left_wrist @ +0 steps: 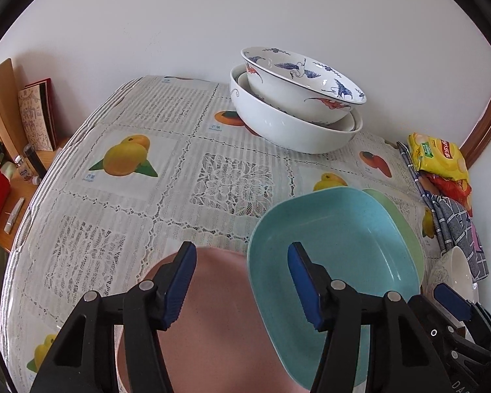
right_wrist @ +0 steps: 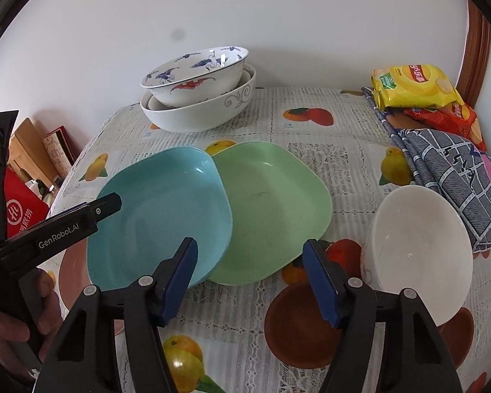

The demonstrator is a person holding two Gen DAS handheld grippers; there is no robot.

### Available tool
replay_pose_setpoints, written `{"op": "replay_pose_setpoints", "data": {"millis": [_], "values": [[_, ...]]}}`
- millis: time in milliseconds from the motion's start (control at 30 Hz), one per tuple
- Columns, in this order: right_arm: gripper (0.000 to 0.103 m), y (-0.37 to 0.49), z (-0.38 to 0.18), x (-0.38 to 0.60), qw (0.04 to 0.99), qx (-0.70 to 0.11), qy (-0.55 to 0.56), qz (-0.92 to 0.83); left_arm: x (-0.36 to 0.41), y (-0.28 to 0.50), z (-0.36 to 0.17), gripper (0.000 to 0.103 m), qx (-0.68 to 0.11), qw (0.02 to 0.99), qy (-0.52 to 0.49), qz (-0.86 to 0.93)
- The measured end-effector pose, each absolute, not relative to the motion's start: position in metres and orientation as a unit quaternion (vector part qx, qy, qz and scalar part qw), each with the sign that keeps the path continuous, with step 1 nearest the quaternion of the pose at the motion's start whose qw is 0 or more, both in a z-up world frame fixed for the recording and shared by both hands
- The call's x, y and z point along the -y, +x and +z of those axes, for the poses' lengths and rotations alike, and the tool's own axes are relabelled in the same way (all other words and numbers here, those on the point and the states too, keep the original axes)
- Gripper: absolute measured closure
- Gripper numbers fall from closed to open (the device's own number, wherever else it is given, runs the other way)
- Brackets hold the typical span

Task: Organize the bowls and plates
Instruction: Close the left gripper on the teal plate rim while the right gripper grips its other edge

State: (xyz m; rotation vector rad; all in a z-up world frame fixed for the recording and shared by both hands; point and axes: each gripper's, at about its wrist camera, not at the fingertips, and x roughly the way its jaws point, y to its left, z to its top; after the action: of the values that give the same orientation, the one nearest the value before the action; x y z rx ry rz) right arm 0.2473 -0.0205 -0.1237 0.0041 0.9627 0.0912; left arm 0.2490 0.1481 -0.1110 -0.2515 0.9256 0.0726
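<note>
A blue square plate (right_wrist: pixel 167 209) lies on the table, overlapping a green plate (right_wrist: pixel 271 209) on its right and a pink plate (left_wrist: pixel 219 321) on its left. A plain white bowl (right_wrist: pixel 422 258) sits at the front right. A crane-patterned bowl (left_wrist: pixel 298 82) is stacked in a big white bowl (left_wrist: pixel 288 127) at the back. My left gripper (left_wrist: pixel 242 285) is open, hovering over the pink and blue plates. My right gripper (right_wrist: pixel 248 278) is open and empty above the green plate's near edge.
Yellow and red snack bags (right_wrist: pixel 419 91) and a folded blue checked cloth (right_wrist: pixel 448 170) lie at the right edge. The table wears a fruit-print lace cloth (left_wrist: pixel 121 196). A side table with books (left_wrist: pixel 36 118) and small bottles stands left. A white wall is behind.
</note>
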Motion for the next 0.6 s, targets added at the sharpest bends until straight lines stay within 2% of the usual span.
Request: {"op": "replay_pose_setpoints", "data": {"millis": [67, 200, 300, 367, 433, 600], "values": [[0.04, 0.252, -0.128, 0.022, 0.883, -0.467, 0.012, 0.048, -0.149, 0.254, -0.113, 0.047, -0.445, 0.886, -0.123, 0.03], [0.05, 0.262, -0.136, 0.02, 0.878, -0.475, 0.017, 0.051, -0.148, 0.261, -0.116, 0.048, -0.447, 0.886, -0.122, 0.028], [0.055, 0.267, -0.138, 0.017, 0.878, -0.474, 0.014, 0.058, -0.143, 0.265, -0.118, 0.057, -0.449, 0.886, -0.116, 0.02], [0.063, 0.27, -0.14, 0.016, 0.878, -0.475, 0.011, 0.058, -0.141, 0.266, -0.118, 0.061, -0.45, 0.886, -0.112, 0.019], [0.077, 0.272, -0.141, 0.015, 0.876, -0.478, 0.014, 0.065, -0.139, 0.265, -0.118, 0.069, -0.448, 0.887, -0.108, 0.017], [0.09, 0.271, -0.137, 0.009, 0.881, -0.469, 0.006, 0.072, -0.133, 0.261, -0.115, 0.084, -0.446, 0.889, -0.106, 0.007]]}}
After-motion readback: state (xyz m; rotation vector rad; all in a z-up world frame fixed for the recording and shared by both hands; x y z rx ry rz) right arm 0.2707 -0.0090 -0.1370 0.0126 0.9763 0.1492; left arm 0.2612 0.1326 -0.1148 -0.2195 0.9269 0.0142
